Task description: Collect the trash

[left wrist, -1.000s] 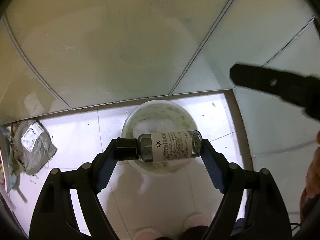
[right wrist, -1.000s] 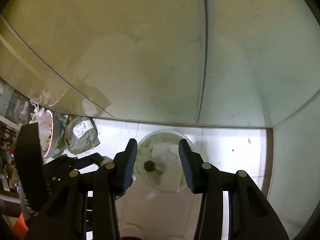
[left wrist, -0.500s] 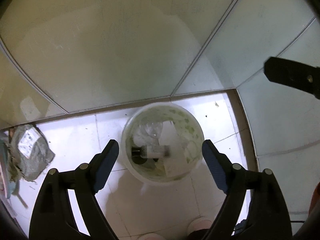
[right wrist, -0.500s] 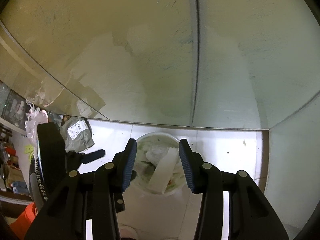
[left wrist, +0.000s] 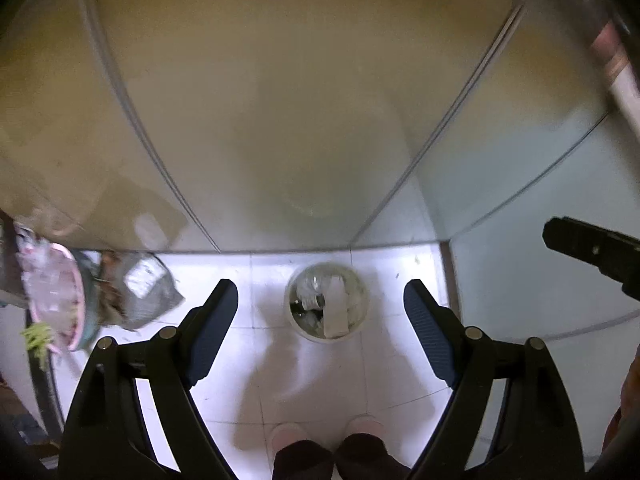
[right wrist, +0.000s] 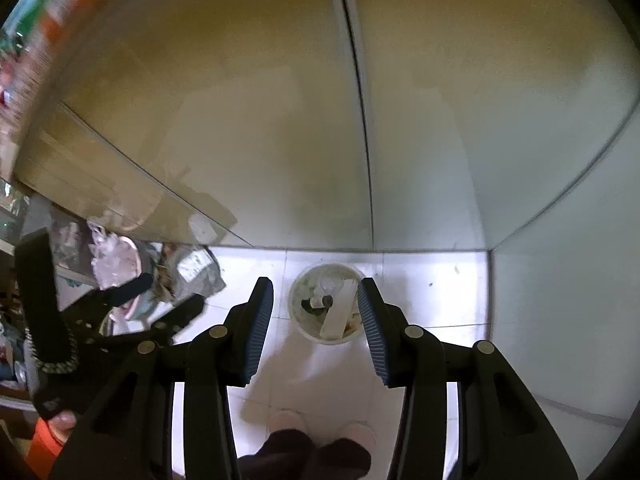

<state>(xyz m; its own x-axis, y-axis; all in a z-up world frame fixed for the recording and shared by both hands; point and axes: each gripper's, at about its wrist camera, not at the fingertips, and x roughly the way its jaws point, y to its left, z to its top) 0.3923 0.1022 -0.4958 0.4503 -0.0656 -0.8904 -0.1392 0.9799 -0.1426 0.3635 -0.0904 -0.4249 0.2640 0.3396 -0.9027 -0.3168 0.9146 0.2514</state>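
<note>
A round white bin [left wrist: 327,306] stands on the white tiled floor [left wrist: 400,364], beside the wall. A small bottle [right wrist: 320,301] lies inside it among paper scraps. The left tool [left wrist: 320,316], spread wide and empty, hangs high above the bin. The right tool [right wrist: 315,312], narrower but also empty, frames the bin from above. A grey bag [left wrist: 146,290] lies left of the bin.

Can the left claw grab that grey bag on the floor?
Probably yes. The left claw is open and empty, and the grey bag lies uncovered beside the bin, though far below, so it must come down.
</note>
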